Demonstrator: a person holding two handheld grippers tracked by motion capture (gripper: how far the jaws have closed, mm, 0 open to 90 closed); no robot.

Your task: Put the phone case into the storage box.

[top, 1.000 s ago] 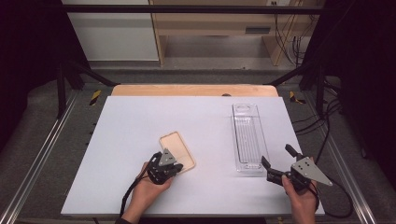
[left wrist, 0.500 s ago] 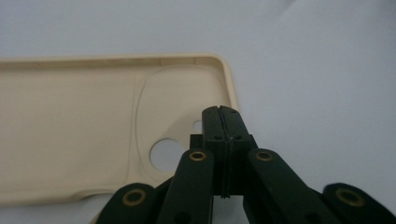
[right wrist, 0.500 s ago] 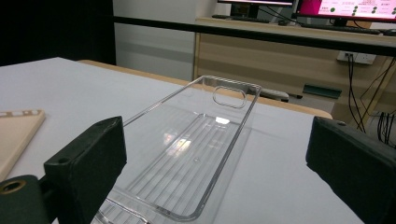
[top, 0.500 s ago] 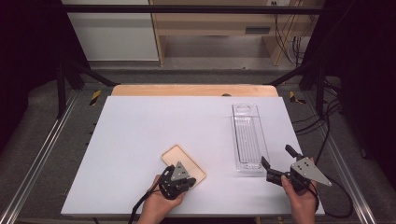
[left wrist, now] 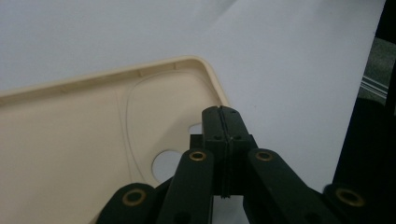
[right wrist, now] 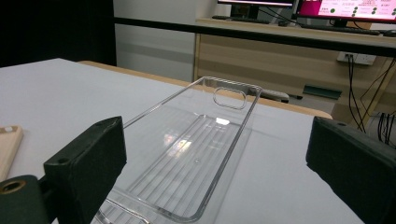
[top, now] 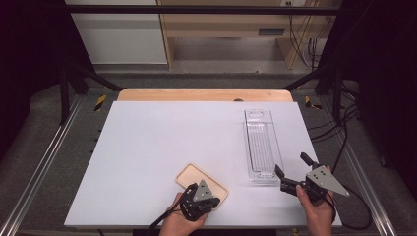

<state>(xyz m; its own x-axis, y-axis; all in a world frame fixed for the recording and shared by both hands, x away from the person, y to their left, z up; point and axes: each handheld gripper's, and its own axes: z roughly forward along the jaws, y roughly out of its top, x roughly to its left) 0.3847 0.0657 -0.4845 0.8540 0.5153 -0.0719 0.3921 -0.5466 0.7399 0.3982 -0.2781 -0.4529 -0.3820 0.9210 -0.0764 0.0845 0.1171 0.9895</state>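
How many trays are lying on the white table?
2. A clear tray lies at the right, before the open right gripper. A beige tray lies near the front edge, under the shut left gripper.

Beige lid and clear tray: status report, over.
Left gripper shut, over the beige lid, grip unclear. Right gripper open at the clear tray near end. Nothing between lid and tray.
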